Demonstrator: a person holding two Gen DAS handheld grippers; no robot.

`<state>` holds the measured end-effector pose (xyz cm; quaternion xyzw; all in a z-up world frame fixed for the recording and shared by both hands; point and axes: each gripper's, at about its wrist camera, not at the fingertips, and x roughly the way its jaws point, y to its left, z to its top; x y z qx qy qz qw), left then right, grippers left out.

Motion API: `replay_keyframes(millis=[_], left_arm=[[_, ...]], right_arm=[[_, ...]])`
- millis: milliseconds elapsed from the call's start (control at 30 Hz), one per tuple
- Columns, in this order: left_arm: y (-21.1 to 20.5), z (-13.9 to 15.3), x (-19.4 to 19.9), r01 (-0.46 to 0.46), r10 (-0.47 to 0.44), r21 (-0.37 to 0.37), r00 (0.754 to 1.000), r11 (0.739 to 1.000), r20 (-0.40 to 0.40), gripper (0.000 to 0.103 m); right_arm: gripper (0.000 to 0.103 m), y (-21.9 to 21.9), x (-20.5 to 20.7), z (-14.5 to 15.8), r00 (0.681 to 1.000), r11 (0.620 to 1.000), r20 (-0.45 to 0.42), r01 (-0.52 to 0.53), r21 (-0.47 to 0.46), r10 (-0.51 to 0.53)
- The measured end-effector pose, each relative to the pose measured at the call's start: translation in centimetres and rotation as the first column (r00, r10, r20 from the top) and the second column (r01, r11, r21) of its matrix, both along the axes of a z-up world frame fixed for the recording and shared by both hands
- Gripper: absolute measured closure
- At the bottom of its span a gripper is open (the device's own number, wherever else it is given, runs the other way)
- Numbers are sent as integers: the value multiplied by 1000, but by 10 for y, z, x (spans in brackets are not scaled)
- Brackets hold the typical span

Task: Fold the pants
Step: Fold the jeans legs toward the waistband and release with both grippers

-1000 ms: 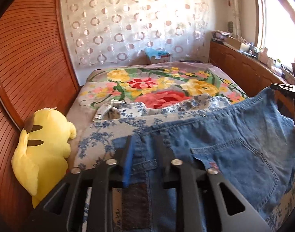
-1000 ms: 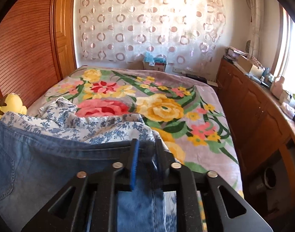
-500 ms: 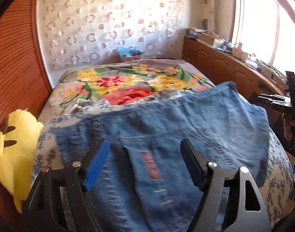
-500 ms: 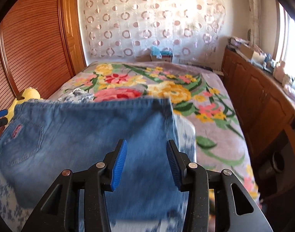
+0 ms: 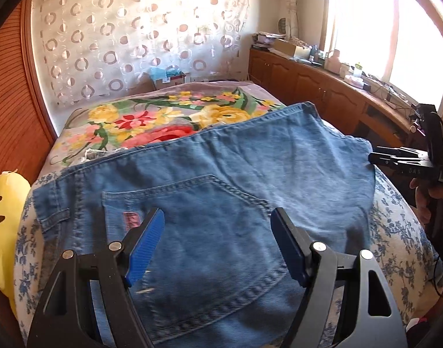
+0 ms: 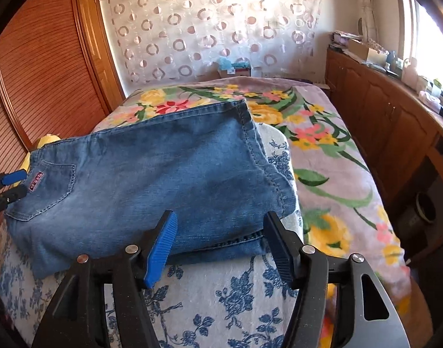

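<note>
The blue denim pants (image 5: 236,179) lie folded flat on a blue-flowered white cloth (image 6: 221,298) on the bed, back pocket with a pink label up; they also show in the right wrist view (image 6: 152,174). My left gripper (image 5: 217,243) is open and empty, jaws wide, just above the pocket end. My right gripper (image 6: 218,246) is open and empty at the near edge of the hem end. The right gripper shows at the right in the left wrist view (image 5: 395,156); the left gripper shows at the left in the right wrist view (image 6: 7,185).
A flowered blanket (image 6: 323,145) covers the bed. A yellow plush toy (image 5: 4,217) lies at the left by the wooden wall (image 6: 41,72). A wooden cabinet (image 6: 395,121) with clutter runs along the right under the window. A box (image 5: 166,78) stands beyond the bed.
Both grippers were shut on the pants' edge a second ago. They have let go, opened wide and drawn back. The pants now lie flat, folded over.
</note>
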<state>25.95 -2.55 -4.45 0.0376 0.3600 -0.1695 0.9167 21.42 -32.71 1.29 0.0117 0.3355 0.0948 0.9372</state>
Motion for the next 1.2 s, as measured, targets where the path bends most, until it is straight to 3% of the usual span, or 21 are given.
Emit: replay_keyframes(millis=[367,567,1000,1133,1200], left_arm=[[-23,-22,4,20,-20,7,999,1000,-47,26],[-26,-43,10,26,-26,2,993,1000,-111,26],[-35,-50,13,35,-27,63,992,997,-125,23],[-37,-52,13,34,-23,92,992,995,-122,23],[-37,-53,14,34,-23,91,992,995,-122,23]], right_arm=[[39,0,10,-21,998,998,-54,45,42,-43],[39,-3,16,-21,997,995,-52,57,81,-53],[39,-13,32,-30,986,985,-102,142,100,-131],[54,-12,34,-27,986,986,-91,147,82,-139],[74,-11,32,-24,987,987,-80,143,72,-137]])
